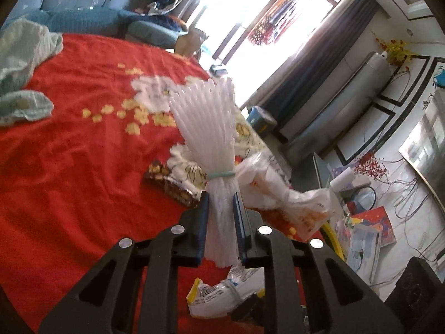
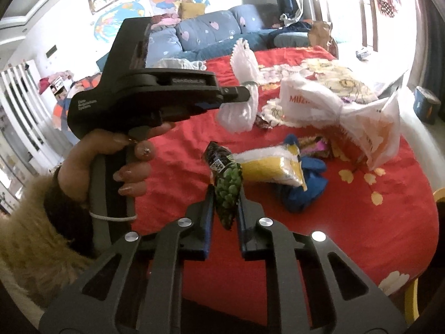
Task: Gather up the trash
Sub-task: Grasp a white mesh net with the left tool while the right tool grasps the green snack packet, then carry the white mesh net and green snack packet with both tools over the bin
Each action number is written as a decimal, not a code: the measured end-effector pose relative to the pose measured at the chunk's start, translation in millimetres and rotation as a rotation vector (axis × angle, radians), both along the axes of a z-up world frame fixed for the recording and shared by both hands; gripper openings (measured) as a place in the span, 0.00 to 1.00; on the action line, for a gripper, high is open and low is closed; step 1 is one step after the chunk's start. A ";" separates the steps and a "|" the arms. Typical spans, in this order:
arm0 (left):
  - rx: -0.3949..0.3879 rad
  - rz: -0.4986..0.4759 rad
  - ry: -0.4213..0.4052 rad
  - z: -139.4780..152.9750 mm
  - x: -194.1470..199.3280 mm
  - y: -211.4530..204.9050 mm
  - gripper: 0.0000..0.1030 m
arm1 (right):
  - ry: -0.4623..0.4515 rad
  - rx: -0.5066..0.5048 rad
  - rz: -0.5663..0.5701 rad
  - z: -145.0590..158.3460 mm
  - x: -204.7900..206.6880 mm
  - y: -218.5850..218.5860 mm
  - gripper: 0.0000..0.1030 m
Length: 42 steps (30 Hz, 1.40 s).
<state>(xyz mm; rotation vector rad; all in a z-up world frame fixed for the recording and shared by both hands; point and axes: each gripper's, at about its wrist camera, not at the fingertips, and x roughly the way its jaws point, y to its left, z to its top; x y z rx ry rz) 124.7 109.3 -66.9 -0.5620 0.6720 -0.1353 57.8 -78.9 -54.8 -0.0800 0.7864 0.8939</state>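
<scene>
- L gripper (image 1: 221,208): jaws clamped on straw bundle (image 1: 207,128), white straws tied w/ pale green band (image 1: 221,174); bundle fans out above the band, lifted clear of red cloth (image 1: 69,153).
- R gripper (image 2: 225,207): jaws pinched on green snack pack (image 2: 226,183), pack stands up between the pads, dark top end w/ barcode label.
- R view also shows L gripper (image 2: 244,94) side-on w/ the bundle (image 2: 244,66), held by a hand (image 2: 116,164) in a furry sleeve (image 2: 33,236).
- Still on cloth: white plastic bag (image 2: 333,108) w/ orange print, yellow-white pack (image 2: 272,167) lying on blue glove (image 2: 306,189), brown wrapper (image 1: 169,186).
- Below L gripper: white wrapper (image 1: 217,297) w/ barcode, near table edge.
- Pale fabric (image 1: 22,55) at far L of cloth; blue sofa (image 1: 83,2) behind the table.
</scene>
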 end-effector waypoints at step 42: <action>0.042 -0.179 -0.143 52.3 -24.1 -63.7 0.17 | -0.236 0.082 -0.260 70.1 31.9 -84.1 0.05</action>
